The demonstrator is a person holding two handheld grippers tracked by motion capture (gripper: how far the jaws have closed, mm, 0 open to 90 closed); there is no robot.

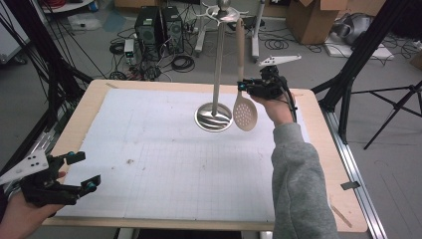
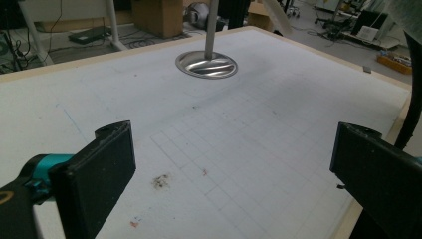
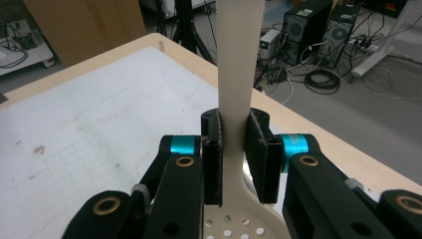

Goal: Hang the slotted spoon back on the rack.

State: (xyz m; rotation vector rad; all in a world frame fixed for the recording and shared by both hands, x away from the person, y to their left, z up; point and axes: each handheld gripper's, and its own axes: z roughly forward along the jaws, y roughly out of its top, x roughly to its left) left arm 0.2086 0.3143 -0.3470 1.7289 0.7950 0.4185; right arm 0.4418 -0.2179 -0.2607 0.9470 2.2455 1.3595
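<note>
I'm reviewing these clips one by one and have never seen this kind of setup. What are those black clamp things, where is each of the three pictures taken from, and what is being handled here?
No robot here: a person holds a hand-operated two-jaw gripper in each hand. The high view looks down on the table from the person's side. Each of the other two pictures comes from a camera riding on one gripper, looking along its black jaws.

On the white gridded mat stands a metal utensil stand with a round base and hooks on top. A beige slotted spoon hangs beside its pole, perforated head down.

The right gripper has its jaws closed on the spoon's handle just above the head; whether the handle's top sits on a hook is hard to tell. The left gripper waits near the table's front left corner, jaws wide apart and holding nothing.
</note>
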